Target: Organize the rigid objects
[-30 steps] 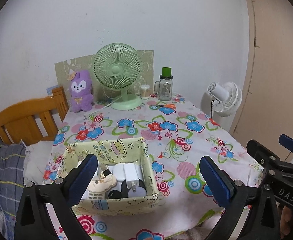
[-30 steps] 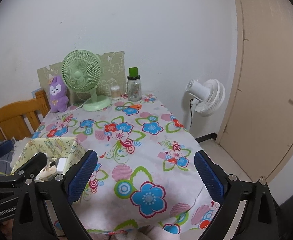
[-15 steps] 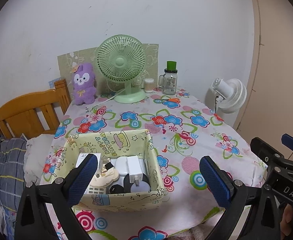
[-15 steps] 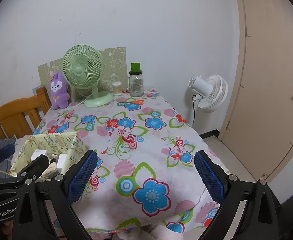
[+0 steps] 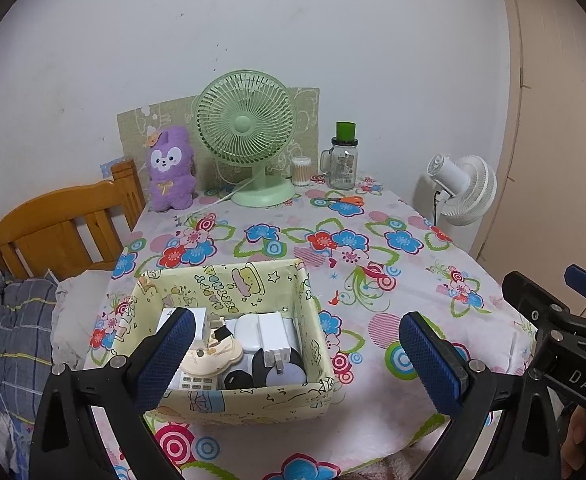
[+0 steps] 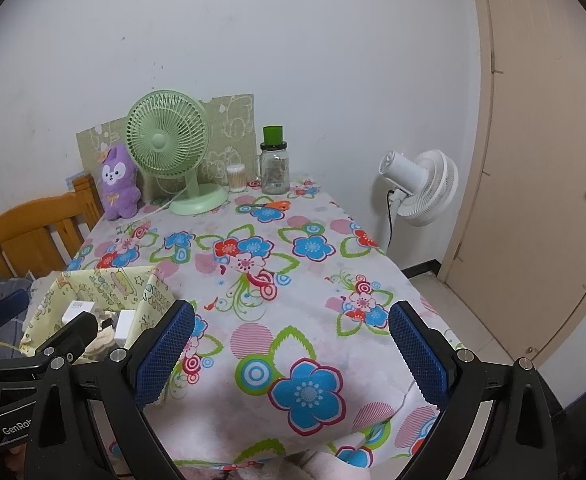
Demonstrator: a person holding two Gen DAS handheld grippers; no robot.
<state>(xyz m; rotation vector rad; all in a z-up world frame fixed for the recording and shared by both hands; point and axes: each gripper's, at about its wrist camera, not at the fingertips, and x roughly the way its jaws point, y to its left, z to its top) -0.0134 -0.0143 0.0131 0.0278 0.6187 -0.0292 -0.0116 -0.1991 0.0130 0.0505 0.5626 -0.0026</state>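
Note:
A yellow patterned box (image 5: 253,400) stands near the front left of the flowered table (image 5: 373,264). It holds several small rigid items: white chargers (image 5: 275,334), a cream plastic piece (image 5: 213,360), dark round items. The box also shows in the right wrist view (image 6: 155,292). My left gripper (image 5: 297,356) is open and empty, held above and in front of the box. My right gripper (image 6: 291,354) is open and empty over the table's front edge, to the right of the box.
At the back stand a green desk fan (image 5: 249,136), a purple plush toy (image 5: 171,168), a glass jar with a green lid (image 5: 343,158), a cotton swab tub (image 5: 301,171) and orange scissors (image 5: 339,200). A white floor fan (image 6: 421,188) and a door (image 6: 541,160) are right; a wooden headboard (image 5: 57,232) left.
Both grippers have drawn back and risen a little, so the box and table sit further into view. Both stay open and empty. Nothing on the table moved.

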